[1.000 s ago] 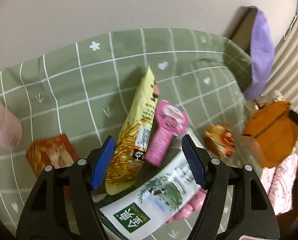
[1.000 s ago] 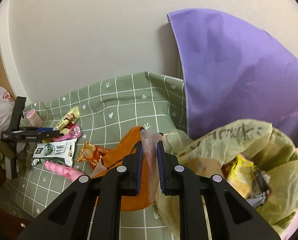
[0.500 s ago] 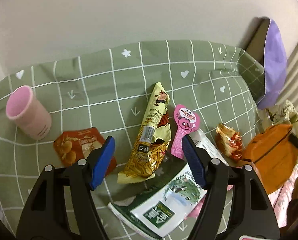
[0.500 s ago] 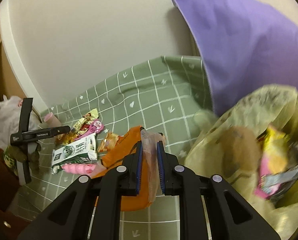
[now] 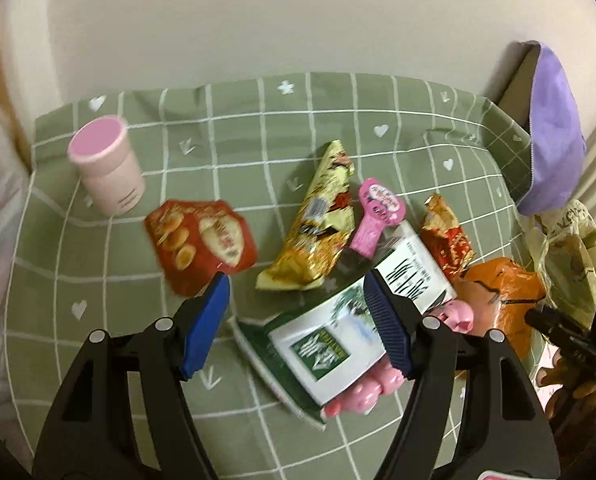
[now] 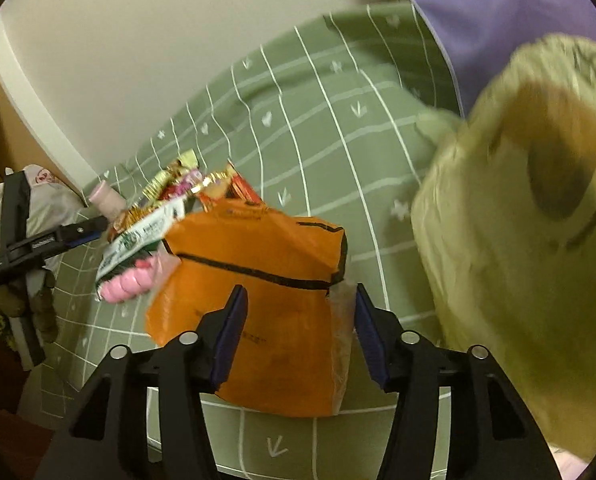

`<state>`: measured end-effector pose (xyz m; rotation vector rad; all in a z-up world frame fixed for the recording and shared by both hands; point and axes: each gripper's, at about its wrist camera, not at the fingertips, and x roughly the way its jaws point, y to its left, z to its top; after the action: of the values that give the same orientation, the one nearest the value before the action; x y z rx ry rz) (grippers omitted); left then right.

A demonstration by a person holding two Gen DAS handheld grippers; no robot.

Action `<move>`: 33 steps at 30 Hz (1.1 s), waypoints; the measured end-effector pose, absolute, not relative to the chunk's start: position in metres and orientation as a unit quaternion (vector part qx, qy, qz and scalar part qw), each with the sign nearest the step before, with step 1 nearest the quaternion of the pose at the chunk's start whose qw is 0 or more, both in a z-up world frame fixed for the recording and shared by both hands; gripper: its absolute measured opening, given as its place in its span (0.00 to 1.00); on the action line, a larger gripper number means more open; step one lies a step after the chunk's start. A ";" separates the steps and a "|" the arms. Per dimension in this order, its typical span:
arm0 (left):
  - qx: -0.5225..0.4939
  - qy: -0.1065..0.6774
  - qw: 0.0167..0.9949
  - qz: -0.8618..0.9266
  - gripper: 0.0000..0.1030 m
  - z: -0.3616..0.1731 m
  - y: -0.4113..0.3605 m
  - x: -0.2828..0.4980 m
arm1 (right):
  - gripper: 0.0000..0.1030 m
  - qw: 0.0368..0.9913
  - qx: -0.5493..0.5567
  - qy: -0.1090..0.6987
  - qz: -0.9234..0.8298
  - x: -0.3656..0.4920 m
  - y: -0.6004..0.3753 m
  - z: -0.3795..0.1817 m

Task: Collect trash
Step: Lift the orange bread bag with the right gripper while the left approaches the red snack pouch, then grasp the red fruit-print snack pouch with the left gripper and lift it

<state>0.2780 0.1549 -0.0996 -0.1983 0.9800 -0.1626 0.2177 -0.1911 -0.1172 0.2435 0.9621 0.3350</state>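
Lowered, right hand-held gripper (image 6: pixel 296 326) just spread its jaws; orange bag (image 6: pixel 254 300) lies between them, unpinched.

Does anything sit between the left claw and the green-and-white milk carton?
Nothing visible does. The open left claw hangs over the milk carton, whose printed top face is bare. The yellow wrapper lies beside its far end, not over it.
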 end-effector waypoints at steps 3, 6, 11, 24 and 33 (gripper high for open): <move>-0.105 0.471 0.873 -0.065 0.64 -0.101 0.163 0.270 | 0.50 0.858 0.106 0.476 0.160 0.219 -0.186 -0.131; -0.113 0.472 0.872 -0.054 0.64 -0.103 0.170 0.264 | 0.49 0.863 0.076 0.475 0.155 0.219 -0.179 -0.132; -0.130 0.475 0.870 -0.028 0.64 -0.107 0.184 0.259 | 0.20 0.868 0.041 0.469 0.155 0.218 -0.171 -0.124; -0.158 0.474 0.866 -0.009 0.64 -0.115 0.202 0.292 | 0.15 0.916 0.017 0.373 0.144 0.208 -0.185 -0.029; -0.131 0.508 0.851 0.030 0.55 -0.136 0.201 0.328 | 0.15 0.913 0.010 0.389 0.121 0.201 -0.193 -0.029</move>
<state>0.3278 0.2011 -0.1363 -0.2767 1.0694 0.0626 0.2009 -0.1929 -0.0291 0.0202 0.8014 0.2489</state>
